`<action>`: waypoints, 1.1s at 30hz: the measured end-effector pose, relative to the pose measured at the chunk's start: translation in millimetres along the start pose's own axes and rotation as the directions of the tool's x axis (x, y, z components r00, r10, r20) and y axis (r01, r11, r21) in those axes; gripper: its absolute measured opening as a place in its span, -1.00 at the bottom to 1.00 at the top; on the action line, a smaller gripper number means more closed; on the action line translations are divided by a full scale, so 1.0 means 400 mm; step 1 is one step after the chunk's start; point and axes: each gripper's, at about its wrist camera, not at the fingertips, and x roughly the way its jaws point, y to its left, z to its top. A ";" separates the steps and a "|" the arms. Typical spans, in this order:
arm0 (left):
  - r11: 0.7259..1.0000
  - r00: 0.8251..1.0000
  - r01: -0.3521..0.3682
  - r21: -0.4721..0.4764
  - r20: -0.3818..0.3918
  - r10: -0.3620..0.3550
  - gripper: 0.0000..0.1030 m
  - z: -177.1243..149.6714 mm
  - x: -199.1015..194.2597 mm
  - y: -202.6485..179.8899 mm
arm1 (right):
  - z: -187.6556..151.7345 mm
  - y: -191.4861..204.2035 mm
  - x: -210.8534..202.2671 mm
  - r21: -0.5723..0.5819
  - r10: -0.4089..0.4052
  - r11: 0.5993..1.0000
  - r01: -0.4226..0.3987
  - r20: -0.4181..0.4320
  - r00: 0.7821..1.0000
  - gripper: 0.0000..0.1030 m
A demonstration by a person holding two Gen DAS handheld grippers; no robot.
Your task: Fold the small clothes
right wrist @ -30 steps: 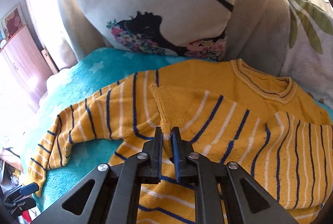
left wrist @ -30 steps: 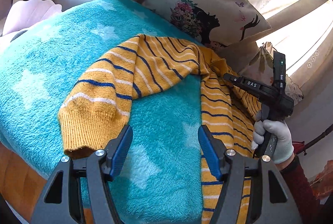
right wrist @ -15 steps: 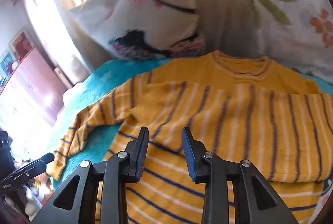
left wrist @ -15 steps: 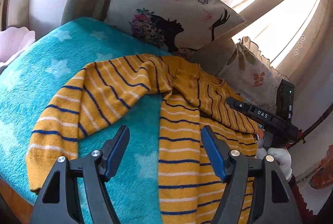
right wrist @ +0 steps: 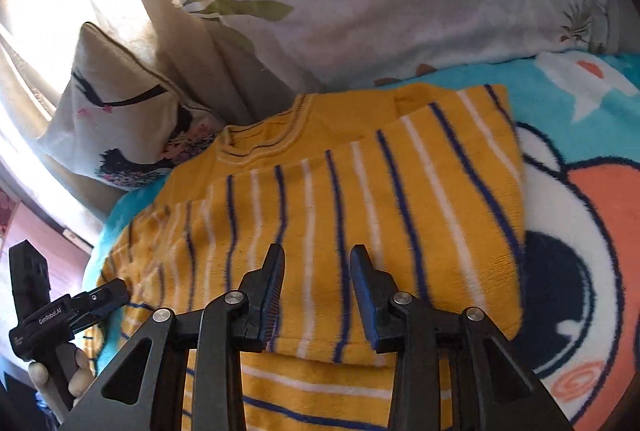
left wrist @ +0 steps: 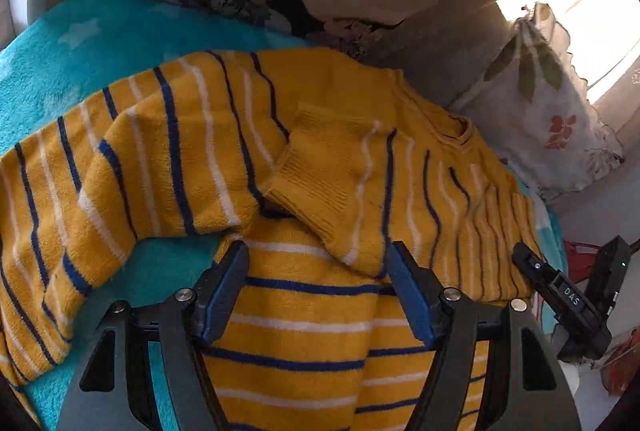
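The right gripper (right wrist: 318,295), clamped on the sleeve cuff (left wrist: 316,187) a second ago, now hangs wide with nothing between its jaws, the yellow striped sweater (right wrist: 360,215) just ahead of and beneath it on the teal blanket (left wrist: 80,55); the left gripper (left wrist: 316,295), wide as before, has moved from the blanket to just over the sweater's body, the folded-over cuff just ahead; the other sleeve (left wrist: 100,191) sprawls to its left.

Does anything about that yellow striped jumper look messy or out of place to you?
Somewhat. On the yellow jumper, one sleeve lies folded across the chest, but the other sleeve sprawls bunched on the turquoise blanket. Both grippers are open, holding nothing. No damage shows.
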 end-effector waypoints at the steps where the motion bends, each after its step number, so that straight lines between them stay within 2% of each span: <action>1: 1.000 1.000 0.001 0.006 0.031 -0.001 0.36 -0.001 -0.005 -0.002 | 0.002 -0.015 -0.003 -0.002 -0.065 0.998 0.065 0.020 0.998 -0.30; 2: 1.000 1.000 -0.005 0.012 0.031 0.005 0.36 -0.002 -0.004 -0.004 | 0.003 -0.028 -0.007 0.003 -0.098 0.995 0.098 0.041 0.994 -0.32; 4: 1.000 0.999 -0.008 0.021 0.034 0.008 0.36 -0.006 -0.004 -0.002 | 0.005 -0.066 -0.023 0.055 -0.087 0.995 0.083 0.084 0.993 -0.35; 7: 1.000 1.000 0.010 0.015 0.022 -0.011 0.36 -0.001 -0.011 0.008 | 0.003 -0.120 -0.041 0.161 -0.117 0.982 0.096 0.124 0.985 -0.34; 9: 1.000 1.000 0.016 -0.006 0.021 -0.015 0.36 -0.004 -0.030 0.022 | 0.002 -0.148 -0.043 0.213 -0.072 0.976 0.043 0.129 0.989 -0.34; 12: 1.000 0.999 -0.001 -0.031 0.048 0.002 0.36 -0.017 -0.078 0.038 | 0.003 -0.161 -0.043 0.229 -0.041 0.973 0.009 0.137 0.990 -0.33; 16: 0.999 0.992 -0.006 -0.046 0.123 0.012 0.36 -0.057 -0.194 0.073 | 0.003 -0.148 -0.046 0.211 -0.044 0.977 0.013 0.140 0.989 -0.26; 18: 0.997 0.984 -0.033 -0.073 0.171 0.045 0.36 -0.084 -0.268 0.113 | 0.002 -0.148 -0.049 0.210 -0.019 0.978 -0.012 0.146 0.989 -0.17; 20: 0.988 0.969 -0.098 -0.121 0.217 0.122 0.36 -0.115 -0.340 0.168 | -0.003 -0.159 -0.053 0.225 0.009 0.974 -0.043 0.151 0.989 -0.15; 23: 0.949 0.929 -0.251 -0.189 0.227 0.291 0.36 -0.163 -0.420 0.258 | -0.005 -0.175 -0.049 0.257 0.051 0.962 -0.090 0.156 0.986 -0.15; 25: 0.919 0.906 -0.319 -0.230 0.209 0.367 0.36 -0.192 -0.450 0.314 | -0.007 -0.180 -0.050 0.269 0.066 0.957 -0.107 0.157 0.985 -0.15; 26: 0.908 0.902 -0.335 -0.251 0.194 0.386 0.36 -0.209 -0.457 0.338 | -0.007 -0.180 -0.050 0.272 0.069 0.956 -0.110 0.156 0.985 -0.15; 30: 0.899 0.913 -0.340 -0.277 0.129 0.386 0.36 -0.266 -0.448 0.415 | -0.006 -0.171 -0.052 0.264 0.062 0.959 -0.101 0.151 0.987 -0.15; 33: 0.902 0.921 -0.345 -0.259 0.092 0.378 0.36 -0.291 -0.414 0.420 | -0.007 -0.171 -0.054 0.266 0.064 0.958 -0.103 0.152 0.986 -0.14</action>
